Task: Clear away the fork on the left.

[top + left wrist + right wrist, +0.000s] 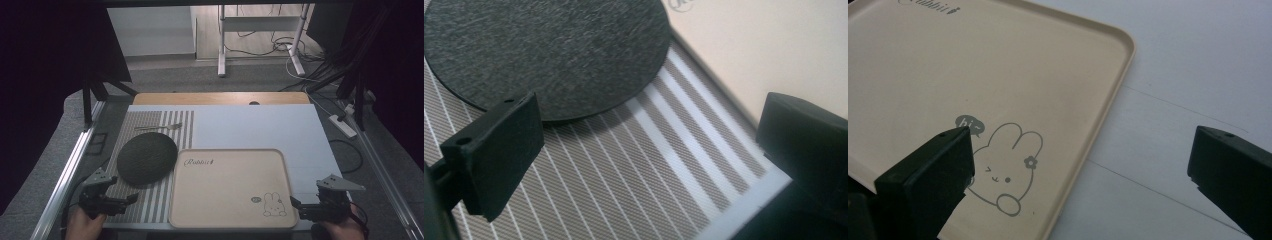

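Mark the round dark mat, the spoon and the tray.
round dark mat (147, 159), high view, centre of its felt top.
spoon (161, 127), high view, middle of its handle.
tray (172, 200), high view, left rim.

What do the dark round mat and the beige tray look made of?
Dark grey round mat: likely felt, with a matte, fibrous, flecked surface and a thin flat edge. Beige rectangular tray with a rabbit print: probably plastic or melamine, with a smooth satin surface and a moulded raised rim.

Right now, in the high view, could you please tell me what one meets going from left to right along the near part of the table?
Left gripper → striped placemat → beige rabbit tray → right gripper.
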`<state>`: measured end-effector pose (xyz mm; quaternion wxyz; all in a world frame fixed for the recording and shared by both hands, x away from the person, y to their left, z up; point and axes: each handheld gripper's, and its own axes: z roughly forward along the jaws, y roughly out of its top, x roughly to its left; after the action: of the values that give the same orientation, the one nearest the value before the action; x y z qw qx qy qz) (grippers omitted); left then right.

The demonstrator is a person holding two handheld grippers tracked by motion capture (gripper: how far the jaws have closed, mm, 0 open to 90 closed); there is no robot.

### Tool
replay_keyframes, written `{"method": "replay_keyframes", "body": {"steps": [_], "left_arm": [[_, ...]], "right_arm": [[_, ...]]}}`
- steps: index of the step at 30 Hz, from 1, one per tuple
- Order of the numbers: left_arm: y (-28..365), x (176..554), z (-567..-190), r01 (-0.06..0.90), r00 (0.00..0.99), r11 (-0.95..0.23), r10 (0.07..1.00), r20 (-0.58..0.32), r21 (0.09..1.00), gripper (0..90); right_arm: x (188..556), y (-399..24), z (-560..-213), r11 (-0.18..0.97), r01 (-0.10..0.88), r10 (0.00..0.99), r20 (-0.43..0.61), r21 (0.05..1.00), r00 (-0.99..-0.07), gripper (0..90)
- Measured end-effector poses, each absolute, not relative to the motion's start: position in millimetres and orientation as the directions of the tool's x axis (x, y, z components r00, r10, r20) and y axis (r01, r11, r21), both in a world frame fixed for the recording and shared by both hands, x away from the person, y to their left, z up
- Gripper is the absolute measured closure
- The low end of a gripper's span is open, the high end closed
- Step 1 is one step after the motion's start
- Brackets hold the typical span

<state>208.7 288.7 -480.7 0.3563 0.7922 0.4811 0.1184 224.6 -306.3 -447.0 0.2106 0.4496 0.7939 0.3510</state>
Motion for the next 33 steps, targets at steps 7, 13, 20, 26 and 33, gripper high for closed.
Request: {"method": "replay_keyframes", "body": {"steps": [7,13,20,26,33], "left_arm": [[287,220,-480,0.674,0.507,-0.285,0.849,-0.147,0.681,0.0],[285,237,-479,0.682,0.502,-0.269,0.848,-0.167,0.68,0.0],[280,255,-478,0.677,0.51,-0.289,0.847,-0.15,0.677,0.0],[275,279,-481,0.687,0.514,-0.291,0.842,-0.161,0.666,0.0],[270,296,-483,0.695,0.511,-0.292,0.844,-0.164,0.657,0.0]], "right_arm": [[225,-306,-447,0.347,0.57,0.862,-0.014,0.745,-0.507,0.0],[225,-306,-447,0.348,0.572,0.862,-0.013,0.743,-0.507,0.0],[226,-306,-448,0.349,0.576,0.861,-0.011,0.739,-0.508,0.0],[226,-306,-448,0.35,0.577,0.861,-0.01,0.738,-0.509,0.0],[226,-306,-448,0.35,0.577,0.861,-0.01,0.738,-0.509,0.0]]}}
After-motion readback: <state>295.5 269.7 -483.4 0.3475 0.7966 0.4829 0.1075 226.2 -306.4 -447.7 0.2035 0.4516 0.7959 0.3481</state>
